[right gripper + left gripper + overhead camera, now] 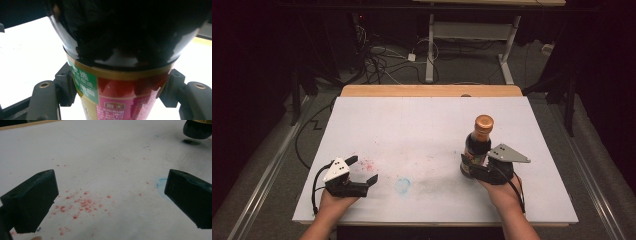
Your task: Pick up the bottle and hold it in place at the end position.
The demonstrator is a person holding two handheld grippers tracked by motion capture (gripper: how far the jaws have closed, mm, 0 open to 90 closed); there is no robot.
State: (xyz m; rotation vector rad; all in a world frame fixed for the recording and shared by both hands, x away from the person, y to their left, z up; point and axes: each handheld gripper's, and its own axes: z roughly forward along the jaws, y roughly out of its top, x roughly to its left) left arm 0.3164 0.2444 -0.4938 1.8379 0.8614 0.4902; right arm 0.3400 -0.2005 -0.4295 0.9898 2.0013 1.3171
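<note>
The right gripper (476, 166) was clamped around the lower body of a dark glass sauce bottle (477, 145), its two black jaws pressing the labelled part from either side, as the right gripper view showed with the red, green and gold label (110, 97) between them. The bottle stood upright, with a copper-coloured cap (484, 122), over the right half of the white counter (422, 125); from the left gripper view its base (197, 130) appeared to hang just above the surface, with a shadow beneath. The left gripper (362, 171) rested low at the near left of the counter, jaws spread wide and holding nothing, facing a scatter of red specks (82, 203) and a faint blue smudge (161, 183). The step in hand looked like carrying the bottle. The next move would likely call for keeping it upright and the grip firm, then setting it down flat before letting go.
</note>
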